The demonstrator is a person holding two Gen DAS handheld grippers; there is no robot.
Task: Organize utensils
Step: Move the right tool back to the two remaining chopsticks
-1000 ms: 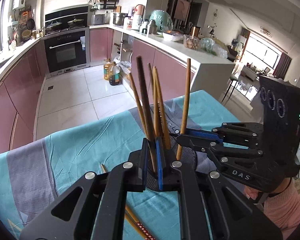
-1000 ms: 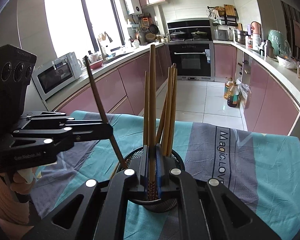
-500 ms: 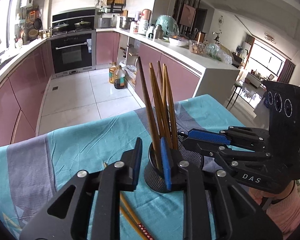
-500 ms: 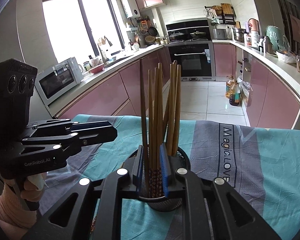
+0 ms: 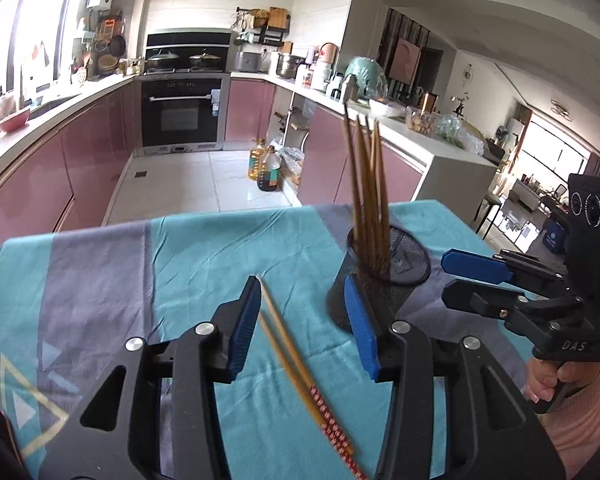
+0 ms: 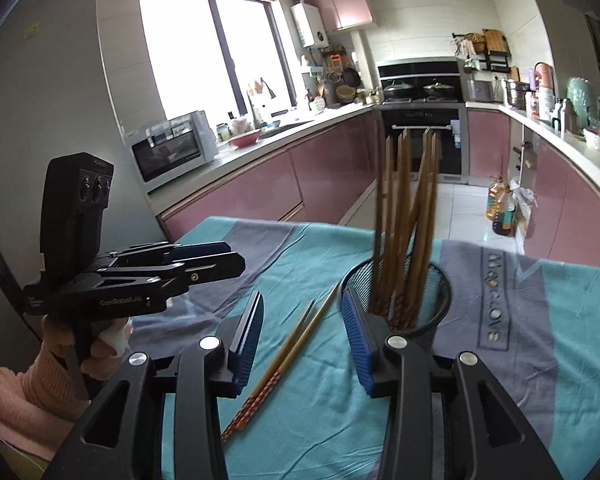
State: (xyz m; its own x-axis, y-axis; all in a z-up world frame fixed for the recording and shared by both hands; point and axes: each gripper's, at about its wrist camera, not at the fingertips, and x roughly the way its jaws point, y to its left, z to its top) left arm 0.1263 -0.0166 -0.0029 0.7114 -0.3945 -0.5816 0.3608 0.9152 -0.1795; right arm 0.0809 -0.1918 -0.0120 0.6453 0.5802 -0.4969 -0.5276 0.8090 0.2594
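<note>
Lying flat on the tablecloth (image 5: 204, 240), the last two chopsticks (image 5: 300, 364) ran lengthwise straight out from the left gripper (image 5: 304, 324), framed between its wide-spread, empty jaws; the mesh holder (image 5: 380, 280) stood just to their right. Equally agape and empty, the right gripper (image 6: 302, 336) looked about as near.
</note>
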